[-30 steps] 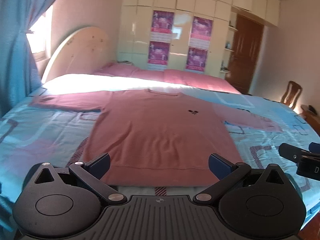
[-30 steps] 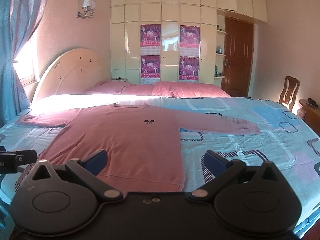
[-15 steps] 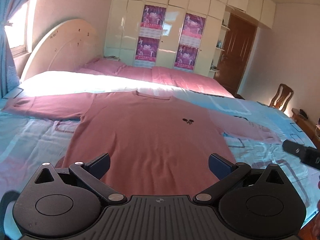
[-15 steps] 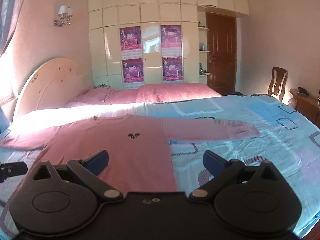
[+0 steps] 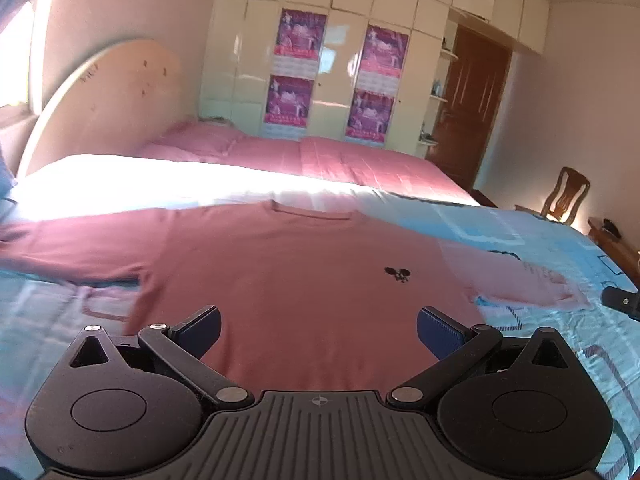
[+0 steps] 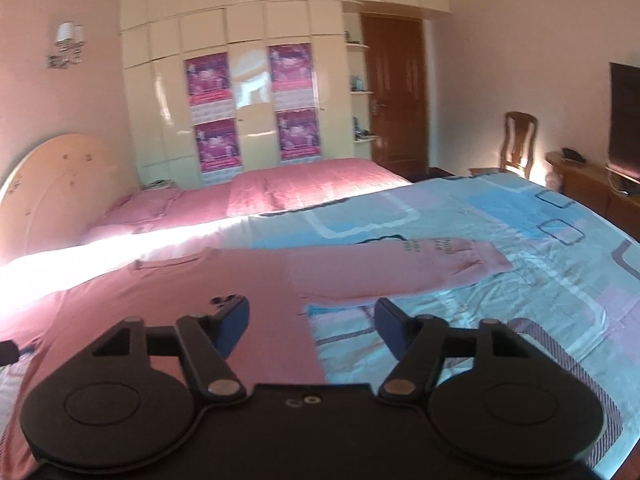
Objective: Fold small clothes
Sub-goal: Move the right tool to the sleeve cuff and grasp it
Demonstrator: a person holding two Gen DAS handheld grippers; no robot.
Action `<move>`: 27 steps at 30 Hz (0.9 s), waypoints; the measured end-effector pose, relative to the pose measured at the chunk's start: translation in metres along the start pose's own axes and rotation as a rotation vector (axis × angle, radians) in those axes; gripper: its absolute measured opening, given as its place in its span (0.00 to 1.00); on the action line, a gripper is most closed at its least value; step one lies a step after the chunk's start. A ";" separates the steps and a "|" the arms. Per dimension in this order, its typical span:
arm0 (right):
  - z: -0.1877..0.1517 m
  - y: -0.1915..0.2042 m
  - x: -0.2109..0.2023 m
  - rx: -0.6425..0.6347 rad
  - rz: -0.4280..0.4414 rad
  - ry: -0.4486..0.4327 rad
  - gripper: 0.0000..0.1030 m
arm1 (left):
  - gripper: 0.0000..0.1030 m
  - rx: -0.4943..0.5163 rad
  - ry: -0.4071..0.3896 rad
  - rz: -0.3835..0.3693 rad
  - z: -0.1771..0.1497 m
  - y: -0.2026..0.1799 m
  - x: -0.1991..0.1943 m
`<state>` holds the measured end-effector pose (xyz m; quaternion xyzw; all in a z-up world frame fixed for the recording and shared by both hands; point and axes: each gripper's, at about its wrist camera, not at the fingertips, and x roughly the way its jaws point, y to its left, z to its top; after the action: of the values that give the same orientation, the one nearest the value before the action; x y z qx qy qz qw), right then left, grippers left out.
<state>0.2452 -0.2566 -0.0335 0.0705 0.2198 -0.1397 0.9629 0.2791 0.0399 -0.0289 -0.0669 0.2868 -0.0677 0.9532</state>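
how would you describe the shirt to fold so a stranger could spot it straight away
Start at the big bed with the light blue patterned bedspread. Lying flat on it, sleeves spread out to both sides, is the pink long-sleeved shirt. Unlike the pink pillows by the headboard, it has a small black emblem on the chest.

- The posters [image 6: 208,80] on the wardrobe [image 6: 248,32] carry rows of print, too blurred to read.
- The sleeve [image 6: 440,256] near the sweater's right edge bears small lettering, illegible.
- The sweater [image 5: 300,280] chest shows a small dark emblem [image 5: 397,274], no words.
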 end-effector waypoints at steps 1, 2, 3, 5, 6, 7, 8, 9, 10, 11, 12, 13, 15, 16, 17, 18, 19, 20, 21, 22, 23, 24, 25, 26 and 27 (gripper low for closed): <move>0.002 -0.006 0.006 0.007 -0.013 0.001 0.59 | 1.00 0.004 0.008 -0.005 0.001 -0.004 0.009; 0.003 -0.011 0.012 0.015 -0.026 0.005 0.54 | 1.00 0.008 0.015 -0.004 0.001 -0.008 0.017; 0.006 -0.019 0.019 0.025 -0.038 0.008 0.51 | 1.00 0.015 0.022 -0.003 0.002 -0.014 0.026; 0.011 -0.037 0.035 0.047 -0.065 0.015 0.42 | 1.00 0.035 0.033 0.013 0.003 -0.025 0.042; 0.012 -0.043 0.042 0.054 -0.073 0.019 0.42 | 1.00 0.041 0.041 0.025 0.003 -0.032 0.050; 0.014 -0.053 0.052 0.063 -0.082 0.022 0.42 | 1.00 0.038 0.051 0.027 0.004 -0.037 0.058; 0.016 -0.062 0.061 0.074 -0.090 0.025 0.41 | 1.00 0.036 0.062 0.030 0.004 -0.042 0.065; 0.018 -0.071 0.069 0.083 -0.098 0.029 0.41 | 1.00 0.039 0.078 0.033 0.006 -0.048 0.075; 0.020 -0.082 0.082 0.094 -0.106 0.038 0.40 | 1.00 0.043 0.090 0.028 0.007 -0.055 0.084; 0.021 -0.092 0.093 0.105 -0.112 0.045 0.38 | 1.00 0.044 0.097 0.028 0.008 -0.060 0.092; 0.022 -0.099 0.101 0.114 -0.117 0.050 0.37 | 1.00 0.046 0.100 0.038 0.009 -0.066 0.098; 0.023 -0.109 0.113 0.128 -0.122 0.056 0.35 | 1.00 0.052 0.102 0.049 0.010 -0.071 0.106; 0.024 -0.131 0.135 0.154 -0.128 0.069 0.31 | 1.00 0.067 0.110 0.067 0.012 -0.085 0.121; 0.025 -0.139 0.145 0.166 -0.127 0.071 0.29 | 1.00 0.067 0.113 0.071 0.013 -0.090 0.128; 0.025 -0.148 0.154 0.176 -0.132 0.075 0.27 | 1.00 0.063 0.113 0.073 0.014 -0.096 0.135; 0.025 -0.159 0.165 0.189 -0.140 0.080 0.26 | 1.00 0.063 0.116 0.077 0.015 -0.101 0.142; 0.024 -0.166 0.174 0.199 -0.147 0.084 0.25 | 1.00 0.064 0.117 0.084 0.016 -0.105 0.148; 0.024 -0.175 0.184 0.213 -0.154 0.090 0.25 | 1.00 0.064 0.117 0.093 0.016 -0.110 0.155; 0.022 -0.185 0.194 0.233 -0.160 0.098 0.25 | 1.00 0.063 0.119 0.098 0.016 -0.114 0.161; 0.020 -0.193 0.201 0.252 -0.163 0.104 0.25 | 1.00 0.064 0.129 0.103 0.016 -0.118 0.168; 0.018 -0.202 0.211 0.274 -0.169 0.113 0.26 | 1.00 0.067 0.142 0.108 0.016 -0.123 0.175; 0.016 -0.210 0.219 0.292 -0.172 0.123 0.26 | 1.00 0.070 0.152 0.111 0.016 -0.126 0.181; 0.014 -0.219 0.227 0.313 -0.172 0.132 0.27 | 1.00 0.074 0.160 0.112 0.016 -0.130 0.187; 0.011 -0.226 0.233 0.332 -0.172 0.141 0.27 | 1.00 0.080 0.166 0.113 0.016 -0.134 0.191; 0.009 -0.233 0.238 0.350 -0.174 0.147 0.28 | 1.00 0.085 0.169 0.114 0.016 -0.137 0.195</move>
<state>0.3848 -0.5367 -0.1481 0.2273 0.2673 -0.2527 0.9017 0.4371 -0.1259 -0.0977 -0.0039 0.3665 -0.0309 0.9299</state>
